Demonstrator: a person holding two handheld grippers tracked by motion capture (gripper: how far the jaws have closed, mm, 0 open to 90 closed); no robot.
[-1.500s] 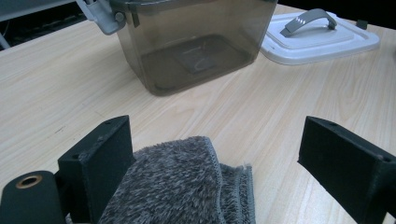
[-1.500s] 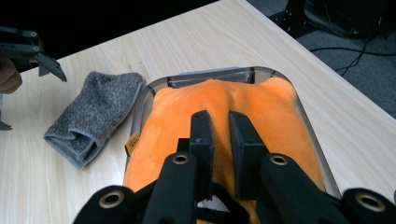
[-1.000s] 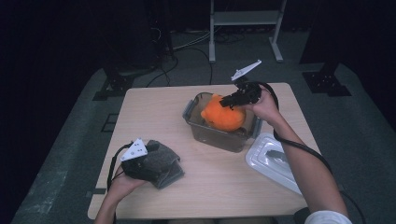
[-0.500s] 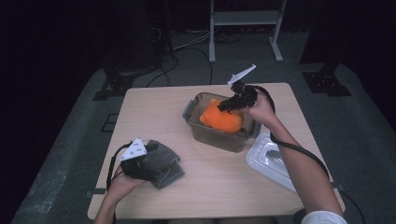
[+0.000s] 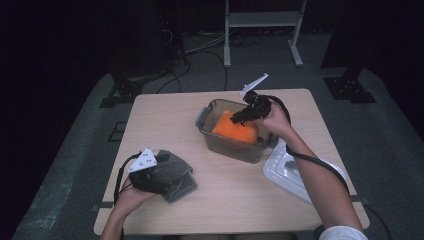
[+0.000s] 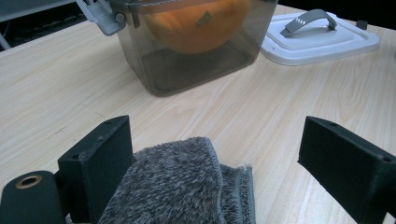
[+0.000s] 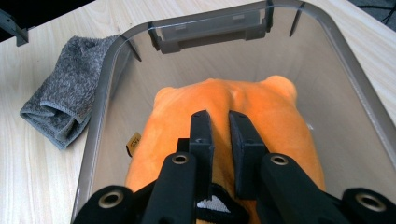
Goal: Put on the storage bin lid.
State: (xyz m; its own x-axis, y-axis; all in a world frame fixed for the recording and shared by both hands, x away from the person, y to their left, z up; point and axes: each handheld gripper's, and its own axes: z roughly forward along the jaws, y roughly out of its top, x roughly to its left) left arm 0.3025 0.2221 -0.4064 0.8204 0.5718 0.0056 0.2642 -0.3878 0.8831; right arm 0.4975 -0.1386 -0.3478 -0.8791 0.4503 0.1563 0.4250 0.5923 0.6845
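Orange plush toy (image 7: 224, 135) sits inside the smoky clear bin (image 5: 235, 145) mid-desk, soft, rounded, with a small tag at its side. Your right tongs (image 7: 219, 140) are clamped on a pinch of its fabric, so you look to be placing it; next, let go and lift clear without dragging it. Your left tongs (image 6: 215, 163) stand apart over the folded grey towel (image 6: 187, 186), likely next.
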